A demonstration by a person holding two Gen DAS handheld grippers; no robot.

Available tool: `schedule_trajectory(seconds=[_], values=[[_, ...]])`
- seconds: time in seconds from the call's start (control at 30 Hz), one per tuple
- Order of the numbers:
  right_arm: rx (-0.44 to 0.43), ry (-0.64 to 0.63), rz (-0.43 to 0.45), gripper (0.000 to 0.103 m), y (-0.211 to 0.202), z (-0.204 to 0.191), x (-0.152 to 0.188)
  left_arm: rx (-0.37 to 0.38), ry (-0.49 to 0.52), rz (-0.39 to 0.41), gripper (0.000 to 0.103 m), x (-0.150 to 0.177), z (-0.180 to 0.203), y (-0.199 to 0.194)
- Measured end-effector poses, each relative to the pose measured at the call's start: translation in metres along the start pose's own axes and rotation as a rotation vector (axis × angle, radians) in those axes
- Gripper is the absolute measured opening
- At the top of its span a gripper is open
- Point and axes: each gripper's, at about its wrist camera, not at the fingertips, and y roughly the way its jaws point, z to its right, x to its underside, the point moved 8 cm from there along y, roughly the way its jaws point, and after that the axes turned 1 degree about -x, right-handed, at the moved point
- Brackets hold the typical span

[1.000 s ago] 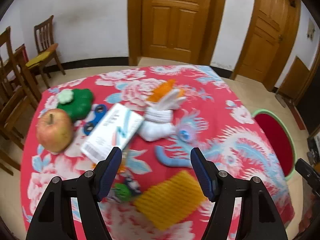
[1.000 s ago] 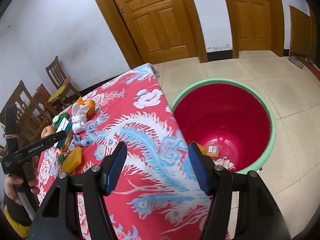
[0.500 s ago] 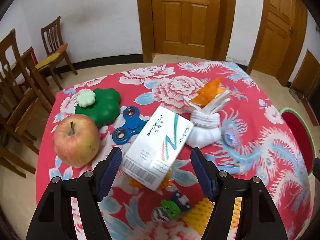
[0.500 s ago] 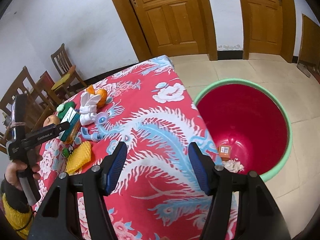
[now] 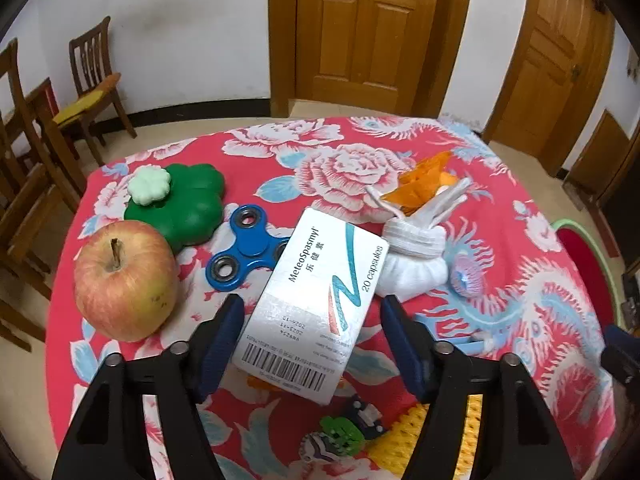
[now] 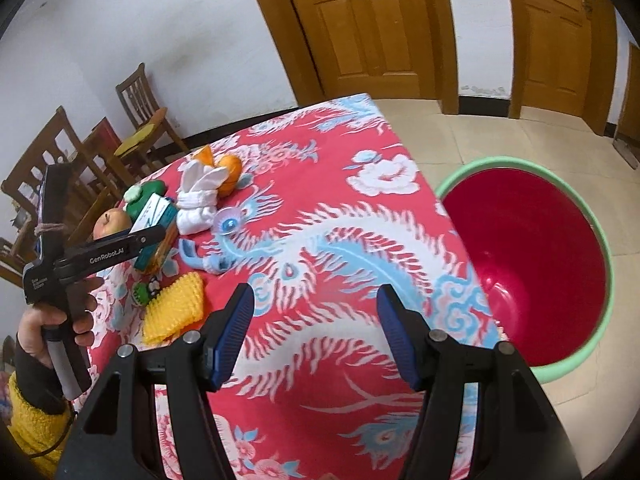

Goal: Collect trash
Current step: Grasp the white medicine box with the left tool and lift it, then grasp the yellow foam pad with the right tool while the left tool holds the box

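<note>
A white medicine box with a barcode lies tilted on the red flowered tablecloth. My left gripper is open, its blue pads on either side of the box's near end, not touching it. In the right wrist view the box sits by the left gripper. My right gripper is open and empty above the cloth, left of the red bin with a green rim.
Around the box lie an apple, a green clover toy, a blue spinner, white socks, orange peel, a yellow sponge and a small green toy. Wooden chairs stand left.
My left gripper has moved left and closer, so the box now lies between its open fingers. My right gripper has swung left away from the bin, over the cloth.
</note>
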Motion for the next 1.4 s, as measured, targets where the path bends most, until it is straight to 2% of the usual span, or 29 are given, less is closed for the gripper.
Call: schedule_trajectory(seconds=[0.2, 0.57, 0.83, 1.03, 1.13, 1.33, 1.4], values=[[-0.023, -0.048, -0.014, 0.064, 0.008, -0.018, 0.000, 0.036, -0.015, 0.054, 0.060, 0.000, 0.002, -0.018], [-0.092, -0.110, -0.067, 0.064, 0.027, -0.058, 0.007, 0.085, -0.143, 0.115, 0.060, 0.018, -0.013, -0.060], [-0.132, -0.159, -0.118, 0.064, 0.046, -0.089, 0.019, 0.035, -0.179, 0.139, 0.060, 0.037, -0.030, -0.081], [-0.140, -0.167, -0.141, 0.064, 0.060, -0.104, 0.025, 0.038, -0.202, 0.128, 0.060, 0.048, -0.035, -0.081], [-0.159, -0.138, -0.155, 0.054, 0.065, -0.107, 0.028, 0.045, -0.214, 0.124, 0.060, 0.053, -0.037, -0.081], [-0.211, -0.110, -0.184, 0.019, 0.070, -0.112, 0.037, 0.056, -0.221, 0.118, 0.060, 0.060, -0.036, -0.080], [-0.217, -0.122, -0.171, 0.015, 0.067, -0.114, 0.038, 0.061, -0.220, 0.118, 0.060, 0.062, -0.034, -0.081]])
